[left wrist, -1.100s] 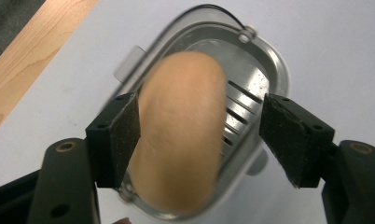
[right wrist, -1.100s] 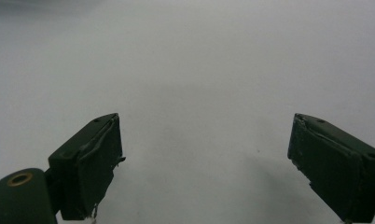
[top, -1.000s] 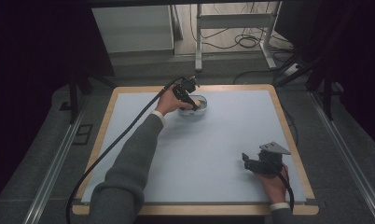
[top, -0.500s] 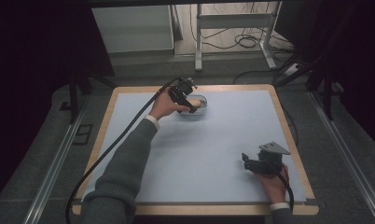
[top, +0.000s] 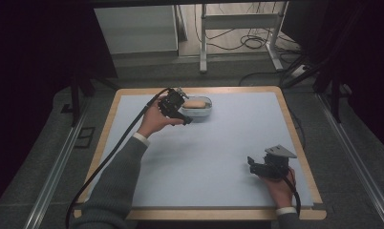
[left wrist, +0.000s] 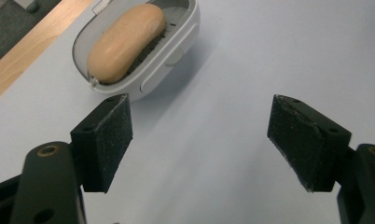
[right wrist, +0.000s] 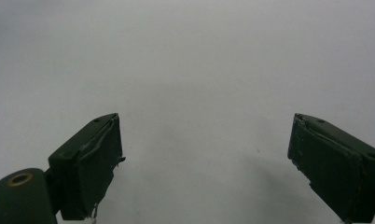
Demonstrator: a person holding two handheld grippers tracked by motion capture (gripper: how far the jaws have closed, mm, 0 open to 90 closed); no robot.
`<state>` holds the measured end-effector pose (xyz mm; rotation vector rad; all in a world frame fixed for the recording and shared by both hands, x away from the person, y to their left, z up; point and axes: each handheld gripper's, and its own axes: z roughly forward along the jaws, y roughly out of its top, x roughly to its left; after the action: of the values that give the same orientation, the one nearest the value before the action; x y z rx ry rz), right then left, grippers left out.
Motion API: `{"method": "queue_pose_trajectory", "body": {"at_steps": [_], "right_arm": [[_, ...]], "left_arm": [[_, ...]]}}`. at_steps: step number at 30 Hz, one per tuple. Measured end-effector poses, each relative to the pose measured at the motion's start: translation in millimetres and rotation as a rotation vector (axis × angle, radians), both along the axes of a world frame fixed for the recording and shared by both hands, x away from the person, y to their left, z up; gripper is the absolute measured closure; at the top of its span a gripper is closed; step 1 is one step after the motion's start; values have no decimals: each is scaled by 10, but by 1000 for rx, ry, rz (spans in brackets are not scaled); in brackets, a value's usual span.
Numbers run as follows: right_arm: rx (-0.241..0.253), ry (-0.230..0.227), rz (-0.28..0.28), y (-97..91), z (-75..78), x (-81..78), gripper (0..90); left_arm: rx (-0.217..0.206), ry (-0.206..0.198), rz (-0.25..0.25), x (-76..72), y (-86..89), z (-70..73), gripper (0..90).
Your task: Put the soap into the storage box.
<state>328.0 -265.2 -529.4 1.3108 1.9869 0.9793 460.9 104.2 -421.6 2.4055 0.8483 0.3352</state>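
Pale blue worktop (top: pixel 204 157) with a wooden edge, dark room all round and cables on the floor behind. Biggest thing on it is a white soap dish (top: pixel 198 107) near the far edge, with a tan bar of soap (top: pixel 195 103) lying inside. Left gripper (left wrist: pixel 199 135) sits just beside the dish, jaws wide open, gripping nothing. Right gripper (top: pixel 269 164) is well apart near the front right corner, jaws also spread wide over bare worktop.

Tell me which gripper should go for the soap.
Left. The left gripper hangs open beside the soap in its dish; the right gripper sits far off near the table's front edge.
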Motion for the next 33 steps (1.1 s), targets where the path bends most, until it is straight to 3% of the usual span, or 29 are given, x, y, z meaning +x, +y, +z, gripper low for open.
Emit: {"method": "queue_pose_trajectory", "body": {"at_steps": [8,17,27,33], "right_arm": [[-3,0,-1,5,0,0,101],[-4,0,-5,3,-1,2,101],[3,5,-7,-2,1,2,101],[2,6,-4,-2,1,4,101]], "left_arm": [[-21,-22,2,-395,203,-69,213],[-94,-22,45,-818,510,-349,201],[-156,38,117,-1154,807,-787,200],[-160,46,150,-1263,918,-905,201]]}}
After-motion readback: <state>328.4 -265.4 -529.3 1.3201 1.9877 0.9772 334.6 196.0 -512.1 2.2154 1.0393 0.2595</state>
